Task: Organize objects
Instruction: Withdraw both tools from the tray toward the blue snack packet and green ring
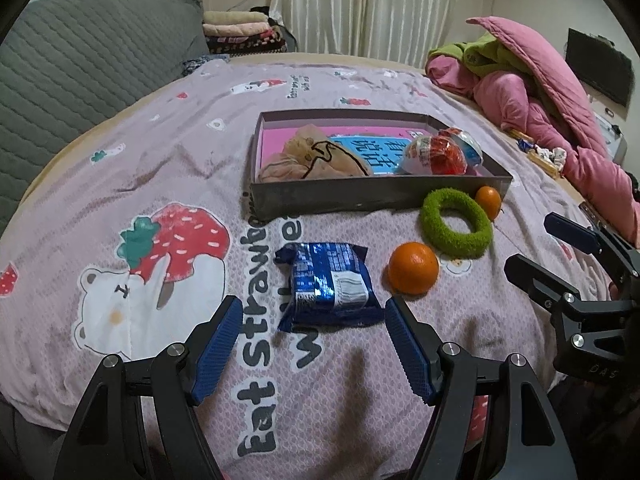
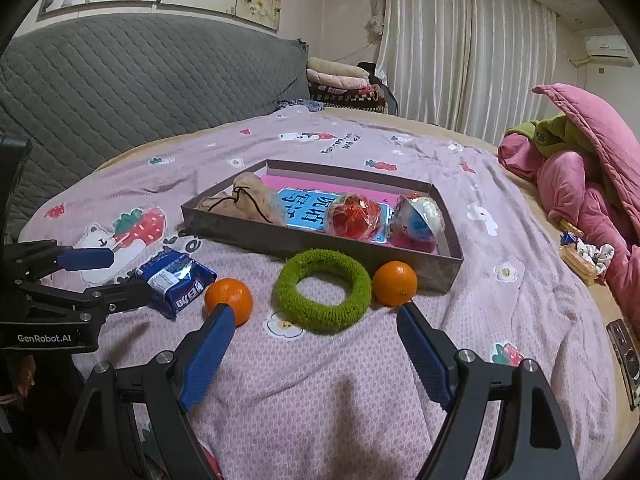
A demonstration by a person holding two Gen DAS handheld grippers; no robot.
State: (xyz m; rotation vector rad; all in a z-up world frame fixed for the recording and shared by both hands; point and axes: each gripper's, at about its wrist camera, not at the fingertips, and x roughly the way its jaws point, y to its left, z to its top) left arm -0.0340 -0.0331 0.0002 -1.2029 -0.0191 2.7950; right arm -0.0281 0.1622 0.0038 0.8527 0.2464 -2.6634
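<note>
A dark shallow box (image 1: 372,196) (image 2: 224,222) lies on the pink bedspread, holding a tan cloth pouch (image 1: 316,158) (image 2: 248,200), a pink and blue book (image 1: 368,148) and two wrapped balls (image 1: 438,156) (image 2: 354,216). In front of it lie a blue snack packet (image 1: 326,280) (image 2: 176,282), a fuzzy green ring (image 1: 456,224) (image 2: 322,296) and two oranges (image 1: 414,268) (image 2: 230,294), (image 1: 489,201) (image 2: 395,283). My left gripper (image 1: 314,312) stands open just short of the packet. My right gripper (image 2: 314,316) stands open in front of the ring, holding nothing.
A grey quilted headboard (image 2: 120,88) runs along the left. Pink and green bedding (image 2: 580,168) is heaped at the right, with small items (image 2: 582,254) beside it. Folded blankets (image 2: 340,80) and curtains (image 2: 460,40) stand behind the bed.
</note>
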